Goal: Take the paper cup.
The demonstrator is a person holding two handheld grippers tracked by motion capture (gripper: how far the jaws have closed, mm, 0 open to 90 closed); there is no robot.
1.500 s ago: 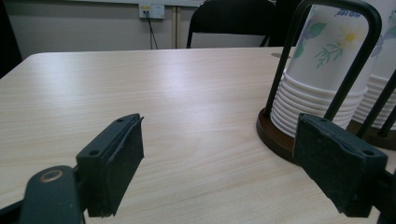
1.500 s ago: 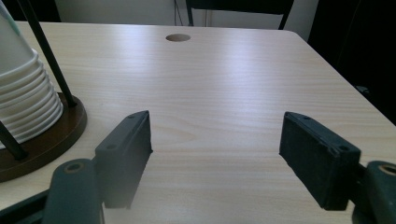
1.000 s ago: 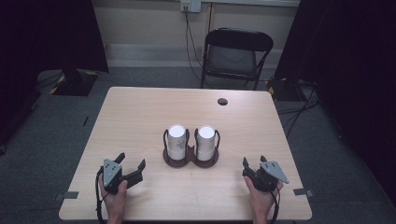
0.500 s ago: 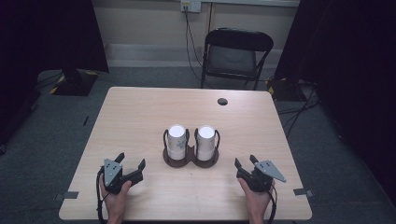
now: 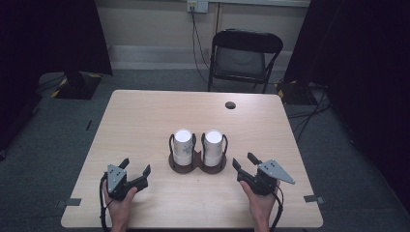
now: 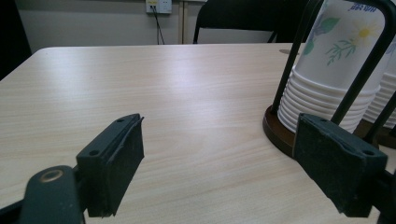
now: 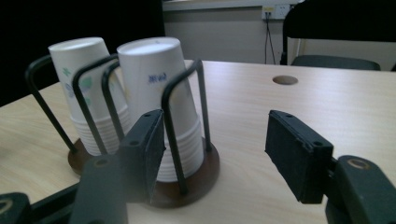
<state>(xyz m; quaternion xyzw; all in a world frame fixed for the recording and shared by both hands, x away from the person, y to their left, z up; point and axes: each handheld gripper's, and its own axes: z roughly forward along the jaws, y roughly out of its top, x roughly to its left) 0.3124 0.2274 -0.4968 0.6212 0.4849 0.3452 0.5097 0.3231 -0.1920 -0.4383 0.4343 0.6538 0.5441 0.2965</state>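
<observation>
A dark brown two-ring cup holder (image 5: pixel 197 166) stands at the table's middle, with a stack of upturned white paper cups in each wire ring: the left stack (image 5: pixel 183 145) and the right stack (image 5: pixel 212 144). My left gripper (image 5: pixel 137 165) rests near the front edge, open, left of the holder. In the left gripper view its jaws stand wide apart with bare table between them (image 6: pixel 224 163), and the flower-printed stack (image 6: pixel 336 60) sits ahead to the right. My right gripper (image 5: pixel 243 160) is open, just right of the holder. Its view (image 7: pixel 217 144) shows the nearer stack (image 7: pixel 156 93) close ahead.
The light wooden table (image 5: pixel 145 121) has a round cable hole (image 5: pixel 230 105) at its far right. A black folding chair (image 5: pixel 244 55) stands behind the table. Dark curtains hang at both sides. Bare wood lies around the holder.
My right gripper has slid left toward the cup holder and turned to face it. The left gripper and the cups have stayed put.
</observation>
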